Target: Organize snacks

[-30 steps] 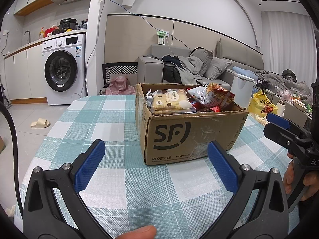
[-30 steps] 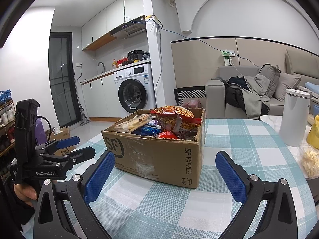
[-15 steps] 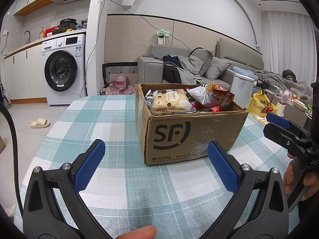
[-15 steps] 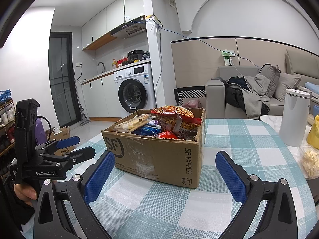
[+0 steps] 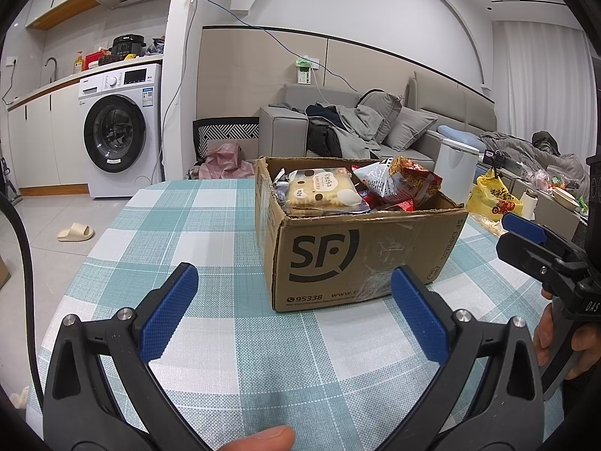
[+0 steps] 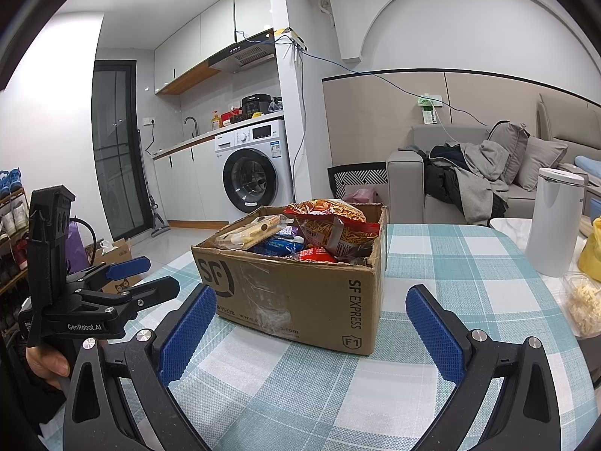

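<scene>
A brown SF cardboard box (image 5: 357, 251) stands open on the checked tablecloth, full of snack packets: a cream biscuit pack (image 5: 319, 189) and a red-orange noodle snack bag (image 5: 411, 180). In the right wrist view the box (image 6: 300, 293) shows the same red bag (image 6: 334, 221) and a blue packet (image 6: 280, 244). My left gripper (image 5: 291, 314) is open and empty, short of the box's near side. My right gripper (image 6: 310, 332) is open and empty, facing the box's corner. Each gripper shows in the other's view, at the right edge (image 5: 526, 240) and the left edge (image 6: 127, 282).
A white canister (image 6: 552, 221), a yellow bag (image 5: 492, 199) and a clear tub of snacks (image 6: 582, 304) sit at the table's right side. Beyond the table are a sofa (image 5: 360, 127) and a washing machine (image 5: 116, 135).
</scene>
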Motion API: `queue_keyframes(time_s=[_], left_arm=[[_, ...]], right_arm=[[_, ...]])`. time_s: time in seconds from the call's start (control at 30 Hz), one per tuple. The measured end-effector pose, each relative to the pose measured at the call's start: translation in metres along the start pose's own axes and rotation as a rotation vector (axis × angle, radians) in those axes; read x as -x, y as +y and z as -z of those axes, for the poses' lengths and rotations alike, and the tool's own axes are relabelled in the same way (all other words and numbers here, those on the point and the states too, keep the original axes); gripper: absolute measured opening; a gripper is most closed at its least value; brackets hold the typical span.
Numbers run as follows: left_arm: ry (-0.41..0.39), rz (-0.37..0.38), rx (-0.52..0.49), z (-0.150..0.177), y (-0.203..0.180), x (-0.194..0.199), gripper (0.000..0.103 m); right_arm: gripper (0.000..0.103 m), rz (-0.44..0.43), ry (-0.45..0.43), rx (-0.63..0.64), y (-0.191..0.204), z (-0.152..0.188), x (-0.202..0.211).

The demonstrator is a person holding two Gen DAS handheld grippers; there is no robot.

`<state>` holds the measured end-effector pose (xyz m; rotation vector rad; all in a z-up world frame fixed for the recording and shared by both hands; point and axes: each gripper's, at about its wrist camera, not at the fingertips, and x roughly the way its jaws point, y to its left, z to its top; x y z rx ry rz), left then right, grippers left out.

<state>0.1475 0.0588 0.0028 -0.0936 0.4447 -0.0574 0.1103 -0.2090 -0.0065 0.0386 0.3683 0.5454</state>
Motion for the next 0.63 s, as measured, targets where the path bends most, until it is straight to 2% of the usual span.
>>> queue_keyframes(time_s=[0.63], left_arm=[[-0.002, 0.0, 0.0, -0.0001, -0.0011, -0.0004, 0.102]], right_arm=[[0.103, 0.001, 0.0, 0.001, 0.0006, 0.0, -0.0002]])
